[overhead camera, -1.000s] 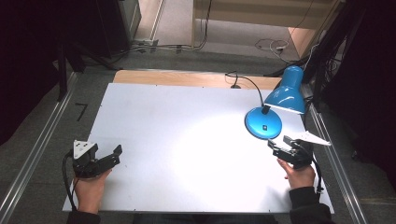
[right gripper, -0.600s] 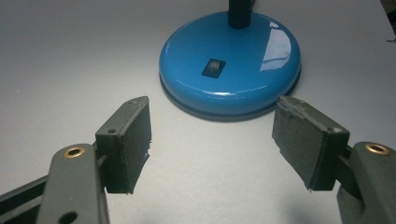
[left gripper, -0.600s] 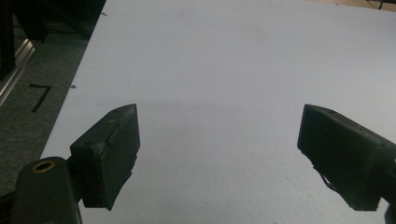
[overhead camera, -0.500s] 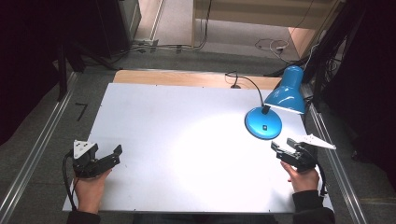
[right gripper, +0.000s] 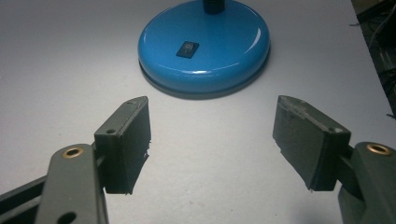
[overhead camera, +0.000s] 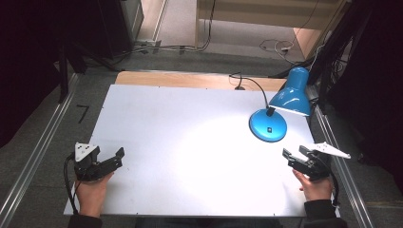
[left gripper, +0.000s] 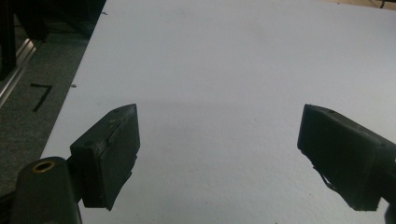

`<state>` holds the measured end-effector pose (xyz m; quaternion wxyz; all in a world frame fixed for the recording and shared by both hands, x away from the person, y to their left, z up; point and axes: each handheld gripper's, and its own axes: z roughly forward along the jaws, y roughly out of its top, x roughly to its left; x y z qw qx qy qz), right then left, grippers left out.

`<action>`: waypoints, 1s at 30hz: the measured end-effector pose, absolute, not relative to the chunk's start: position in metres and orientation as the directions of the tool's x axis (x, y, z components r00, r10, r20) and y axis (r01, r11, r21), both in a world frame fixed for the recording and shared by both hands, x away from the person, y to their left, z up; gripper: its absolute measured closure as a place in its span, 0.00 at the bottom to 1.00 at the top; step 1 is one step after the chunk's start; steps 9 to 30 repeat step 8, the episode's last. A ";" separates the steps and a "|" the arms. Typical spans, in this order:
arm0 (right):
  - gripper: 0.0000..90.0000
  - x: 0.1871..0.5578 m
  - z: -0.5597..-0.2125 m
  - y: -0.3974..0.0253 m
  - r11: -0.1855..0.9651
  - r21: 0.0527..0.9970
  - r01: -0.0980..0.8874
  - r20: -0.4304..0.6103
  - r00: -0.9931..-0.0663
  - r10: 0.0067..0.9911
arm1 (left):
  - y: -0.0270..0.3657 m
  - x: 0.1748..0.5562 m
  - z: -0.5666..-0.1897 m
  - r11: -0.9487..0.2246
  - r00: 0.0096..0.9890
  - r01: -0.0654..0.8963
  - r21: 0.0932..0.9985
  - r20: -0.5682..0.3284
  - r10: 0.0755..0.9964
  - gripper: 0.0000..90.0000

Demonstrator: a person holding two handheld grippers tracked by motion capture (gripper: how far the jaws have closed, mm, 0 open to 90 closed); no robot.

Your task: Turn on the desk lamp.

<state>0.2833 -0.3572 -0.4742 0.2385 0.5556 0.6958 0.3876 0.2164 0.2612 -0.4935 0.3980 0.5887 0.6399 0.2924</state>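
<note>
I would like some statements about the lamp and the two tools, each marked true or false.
1. The right tool is open, holding nothing. True.
2. The blue lamp lies on its side. False: it stands upright on its round base, with the shade above.
3. The left tool grips the lamp's cable. False: its jaws are open above the bare white table.
4. A small dark switch sits on the lamp's base. True.
5. The lamp is nearer to the right tool. True.
</note>
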 end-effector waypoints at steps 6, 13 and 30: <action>0.19 0.284 -0.485 -0.368 0.043 0.799 0.600 0.101 -0.204 0.974 | 0.269 0.220 -0.505 0.211 0.001 0.565 0.798 -0.256 0.967 0.13; 0.18 0.289 -0.489 -0.368 0.047 0.785 0.618 0.085 -0.182 0.980 | 0.274 0.220 -0.506 0.251 -0.011 0.562 0.788 -0.296 0.955 0.12; 0.18 0.289 -0.489 -0.368 0.047 0.785 0.618 0.085 -0.182 0.980 | 0.274 0.220 -0.506 0.251 -0.011 0.562 0.788 -0.296 0.955 0.12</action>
